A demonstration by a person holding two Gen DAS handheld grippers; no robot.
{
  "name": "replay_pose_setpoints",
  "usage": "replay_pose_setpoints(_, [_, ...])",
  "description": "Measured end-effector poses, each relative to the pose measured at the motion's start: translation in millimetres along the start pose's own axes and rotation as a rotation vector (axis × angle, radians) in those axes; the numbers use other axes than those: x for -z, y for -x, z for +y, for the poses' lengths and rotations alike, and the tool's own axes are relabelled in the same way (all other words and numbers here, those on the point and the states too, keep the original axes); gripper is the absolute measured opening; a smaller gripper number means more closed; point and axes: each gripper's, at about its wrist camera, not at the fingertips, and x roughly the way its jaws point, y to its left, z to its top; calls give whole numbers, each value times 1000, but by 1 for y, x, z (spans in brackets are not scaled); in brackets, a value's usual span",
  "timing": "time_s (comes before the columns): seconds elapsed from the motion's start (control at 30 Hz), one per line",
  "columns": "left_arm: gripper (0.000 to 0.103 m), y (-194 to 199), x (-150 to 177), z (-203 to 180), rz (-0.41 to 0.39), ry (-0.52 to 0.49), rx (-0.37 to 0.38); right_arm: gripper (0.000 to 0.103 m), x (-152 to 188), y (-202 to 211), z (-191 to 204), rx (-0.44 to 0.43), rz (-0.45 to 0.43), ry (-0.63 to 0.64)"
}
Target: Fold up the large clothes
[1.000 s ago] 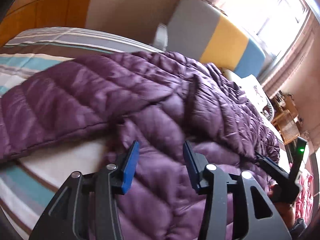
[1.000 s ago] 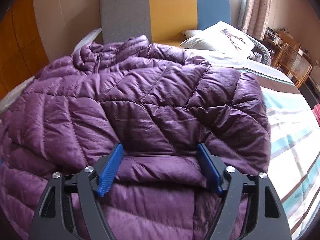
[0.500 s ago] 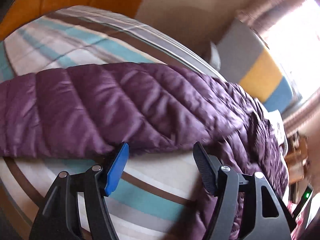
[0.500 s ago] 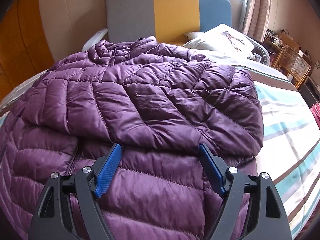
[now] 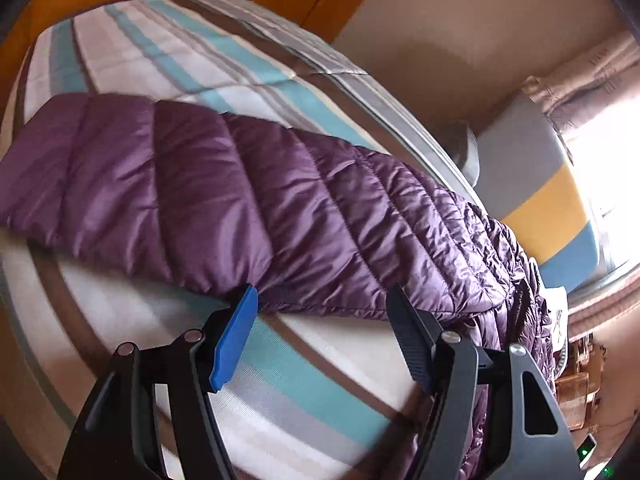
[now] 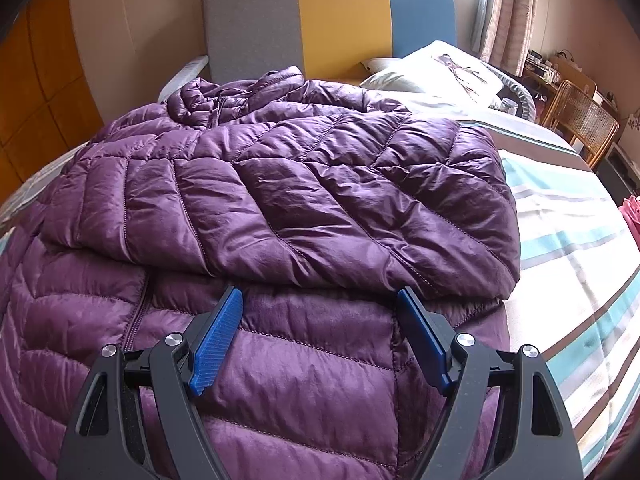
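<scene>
Lying spread on the striped white, teal and brown bedcover (image 6: pixel 568 216), the quilted purple puffer jacket (image 6: pixel 280 200) has one sleeve folded across its front — both claws stand apart, gripping nothing.

The left gripper (image 5: pixel 320 304) has just been opening; its jaws now gape over bare bedcover at the lower edge of the outstretched purple sleeve (image 5: pixel 192 200), the blue pad's tip right at that hem, no cloth between the pads. The right gripper (image 6: pixel 318 306) hangs spread above the jacket's body, its tips just below the folded sleeve's edge — whether they touch the fabric I cannot tell. A grey, yellow and blue headboard (image 6: pixel 332 20) stands beyond the collar.
</scene>
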Motion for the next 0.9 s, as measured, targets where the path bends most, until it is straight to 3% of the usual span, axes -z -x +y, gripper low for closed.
replay_pose_setpoints(0.23, [66,-2,-6,10,-6,49,-20,79,3,4,-3,-9,-7,-8])
replay_pose_setpoints(0.3, [50,-6,-12,10,-13,45,-48,79,4,5,-6,-7,-9,-15])
replay_pose_setpoints(0.33, [29,-11,-15,9,-4,29,-63,79,5,6,-8,-4,-10,-19])
replay_pose_setpoints(0.47, [10,-17,-24,1,-21,-38,-76,79,5,8,-15,6,-14,-29])
replay_pose_setpoints(0.63, [6,-8,-31,-33,-82,-158,-51,79,3,9,-22,15,-14,-44])
replay_pose_setpoints(0.9, [5,9,-12,-138,-132,-445,112,79,3,10,-19,10,-13,-29])
